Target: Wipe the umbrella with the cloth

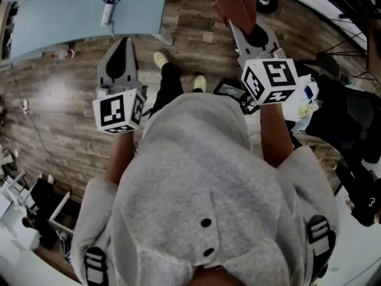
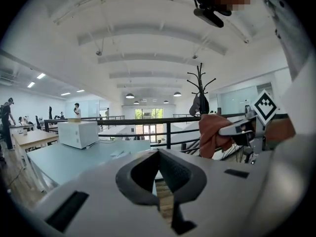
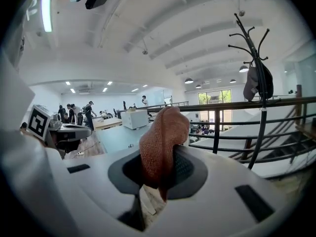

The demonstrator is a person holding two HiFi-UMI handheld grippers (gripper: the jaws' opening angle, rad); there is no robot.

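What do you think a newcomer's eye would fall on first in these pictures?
The rust-red woven cloth stands out first, pinched upright in the right gripper at the middle of the right gripper view. Next come the left gripper, shut on nothing, and the tall black coat stand by the railing beyond it.

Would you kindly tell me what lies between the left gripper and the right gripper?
In the head view: the person's dark leg and pale shoes, over wooden floor.
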